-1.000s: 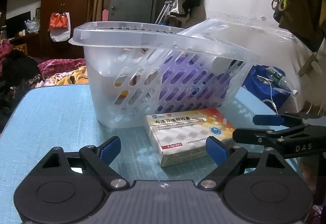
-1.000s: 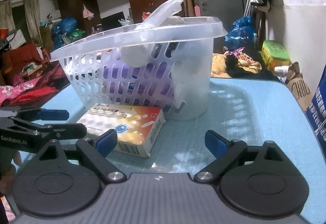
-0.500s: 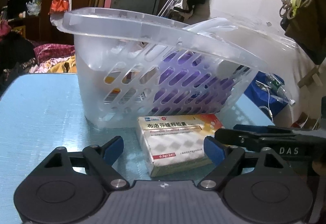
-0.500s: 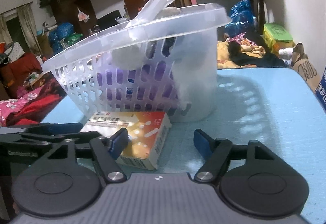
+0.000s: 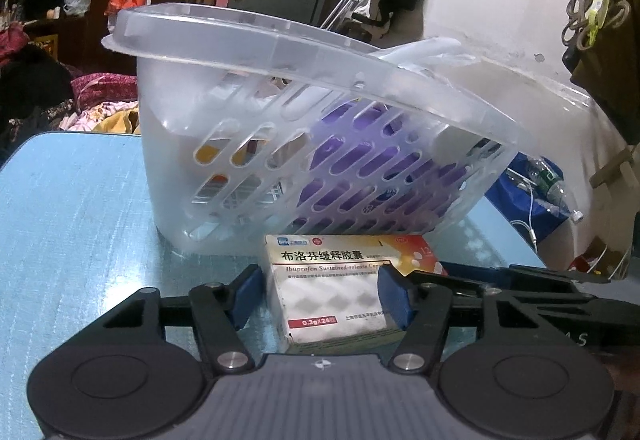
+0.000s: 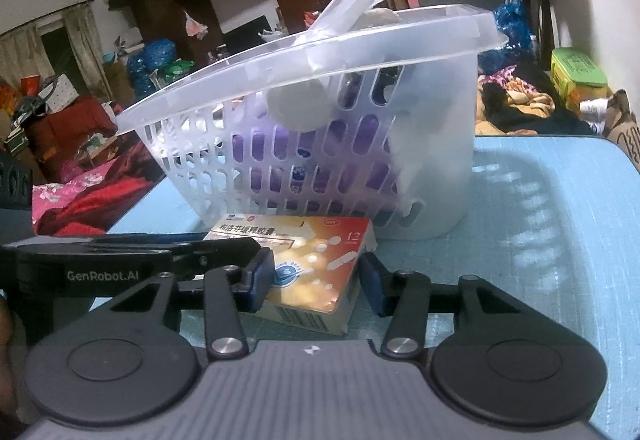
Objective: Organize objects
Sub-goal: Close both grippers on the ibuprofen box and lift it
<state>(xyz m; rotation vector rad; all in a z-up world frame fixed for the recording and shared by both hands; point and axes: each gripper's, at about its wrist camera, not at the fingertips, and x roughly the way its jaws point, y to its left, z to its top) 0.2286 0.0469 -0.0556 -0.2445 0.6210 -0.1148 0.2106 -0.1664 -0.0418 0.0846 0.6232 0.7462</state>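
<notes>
While both tools crowd the same little spot, here's how it looks:

Medicine box: one medicine box (image 5: 334, 282) lies flat on the blue tabletop (image 5: 72, 208), right in front of the basket (image 5: 304, 144), touching it or nearly so, can't tell which.

Left hand-held gripper: the left hand-held gripper (image 5: 320, 298) has its blue pads either side of the box; the right pad looks pressed against it, the left pad shows a thin sliver of gap, so I can't tell if it's actually clenched yet.

Right hand-held gripper: the right hand-held gripper (image 6: 316, 280) straddles the same box from the other end, pads close to both sides, and again I can't say whether it's clamped.

Risk 1: two tools on one small carton, so if both squeeze or pull in different directions, the cardboard probably crushes or twists out.

Risk 2: the fingers of the two tools overlap, so they could knock each other on the lift.

Risk 3: a shove forward would likely push the box into the basket and tip or slide it.

Count: one box, one basket (already stuffed with something purple and a white bag), two grippers.
</notes>
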